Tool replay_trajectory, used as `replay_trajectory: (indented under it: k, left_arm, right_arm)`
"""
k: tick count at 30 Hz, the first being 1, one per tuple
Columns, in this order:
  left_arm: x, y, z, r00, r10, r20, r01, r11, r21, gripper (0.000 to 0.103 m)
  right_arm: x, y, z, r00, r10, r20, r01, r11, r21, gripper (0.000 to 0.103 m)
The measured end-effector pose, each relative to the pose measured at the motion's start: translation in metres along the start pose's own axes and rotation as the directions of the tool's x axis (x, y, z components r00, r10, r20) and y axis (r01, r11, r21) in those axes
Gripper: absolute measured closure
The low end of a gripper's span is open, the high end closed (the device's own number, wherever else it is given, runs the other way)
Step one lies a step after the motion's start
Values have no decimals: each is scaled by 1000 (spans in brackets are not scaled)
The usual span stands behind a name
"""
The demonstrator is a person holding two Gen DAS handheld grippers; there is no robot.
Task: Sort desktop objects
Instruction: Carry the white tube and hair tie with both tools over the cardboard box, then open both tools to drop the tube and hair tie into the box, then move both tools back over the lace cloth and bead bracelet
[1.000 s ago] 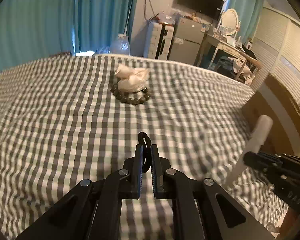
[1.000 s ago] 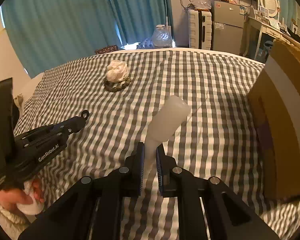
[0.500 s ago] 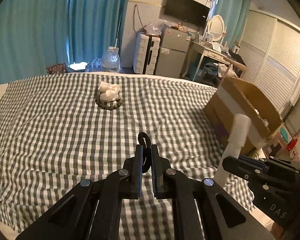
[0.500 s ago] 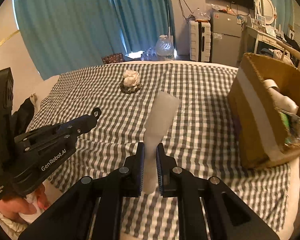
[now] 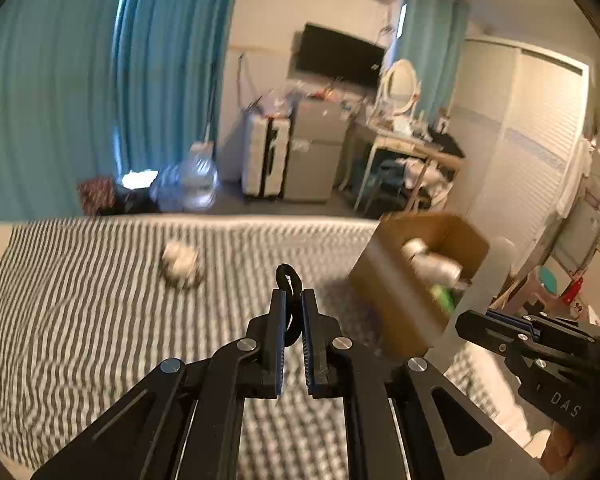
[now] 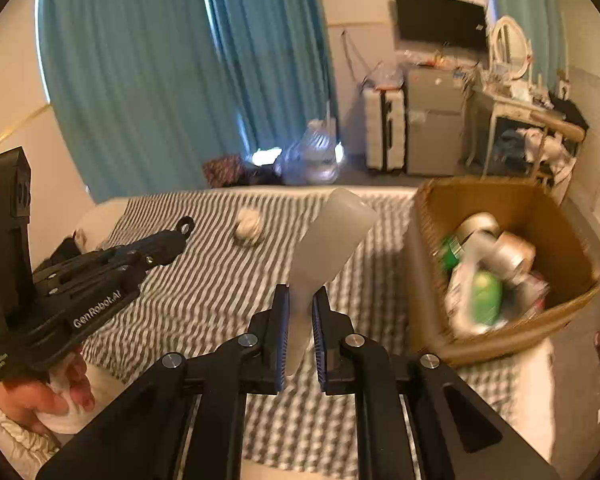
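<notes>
My left gripper [image 5: 293,300] is shut on a black hair tie [image 5: 287,277] and holds it high above the checked bed [image 5: 100,300]. My right gripper [image 6: 300,298] is shut on a white frosted bottle [image 6: 330,236], also raised over the bed; the bottle shows faintly in the left wrist view [image 5: 490,272]. A cardboard box [image 6: 572,240] with bottles and tape rolls inside stands at the bed's right edge, also in the left wrist view [image 5: 396,300]. A white crumpled lump on a bead bracelet [image 5: 181,266] lies far back on the bed, also in the right wrist view [image 6: 249,226].
Blue curtains [image 5: 100,100] hang behind the bed. A white suitcase [image 5: 266,160], a small fridge [image 5: 316,152], a water jug [image 5: 198,180] and a cluttered desk [image 5: 412,148] stand on the floor beyond. The right gripper's body [image 5: 540,348] shows at right.
Both grippers have risen and pulled back from the bed with their objects. The cardboard box has come into full view on the right, and the bracelet pile looks farther away.
</notes>
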State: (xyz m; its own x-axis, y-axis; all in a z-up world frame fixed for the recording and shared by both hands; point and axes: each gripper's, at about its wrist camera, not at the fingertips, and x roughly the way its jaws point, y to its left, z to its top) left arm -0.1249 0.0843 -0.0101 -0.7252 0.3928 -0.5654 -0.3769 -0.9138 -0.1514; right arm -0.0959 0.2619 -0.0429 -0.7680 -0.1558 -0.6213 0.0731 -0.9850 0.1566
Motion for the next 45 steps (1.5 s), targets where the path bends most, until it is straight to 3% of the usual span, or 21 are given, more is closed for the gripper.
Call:
replay_trajectory:
  k: [7,11,19,23,26,27,28,30,31,32,35,40,42,45]
  left_arm:
    - [12,-74,69,991,-108,82,101,992,79,95]
    - [44,-120,87,981,-185,63,178,978,110,95]
    - [139,-179,70,964,-259,-64,266,956,123,95]
    - [184,-191,59,956,-266,-127,281,952,122,95]
    - [207,-192,53,950,-261,-170,285,949,137,92]
    - [212,-193,52,955,-237,-178,265,951,157,89]
    - [216,-193,51,959,-213,-185,247,952,181,74]
    - [218,-188,51,974,-140,-177,176,962,210,47]
    - [218,-183,52,979,-113,-172,148,967,207,26]
    - [215,-176,55,980,-106,-168,137,972,190,17]
    - [197,-153,64,982,-140,-127,156,980,122,11]
    - [143,-113,81,996,-82,-42,85,993,81,2]
    - [122,-98,86,999,-47,-7,47,996,71,0]
    - [87,-69,93,997,73,37,-75,995,60,0]
  right_arm:
    - [-31,-58,49,993,-104,50,103,995,8,92]
    - [-31,-99,63,988,-152,42,150,988,34,92]
    - [18,-177,60,968,-243,-62,247,966,70,91]
    - [44,-209,53,963,-244,-116,256,960,113,91]
    - [61,-224,51,958,-245,-149,264,956,125,85]
    - [63,-226,48,956,-249,-153,269,955,126,81]
    - [67,-228,47,955,-250,-160,272,953,131,56]
    - [67,-230,45,941,-301,-151,322,936,142,24]
    - [65,-233,44,940,-314,-133,332,933,143,23]
    - [63,-235,43,944,-306,-121,322,935,148,23]
    - [56,-236,39,940,-318,-122,336,926,170,23]
    - [30,-212,33,942,-323,-92,334,930,155,23]
    - [18,-198,31,946,-318,-64,324,936,141,23]
    - [1,-170,28,957,-289,-24,290,950,120,23]
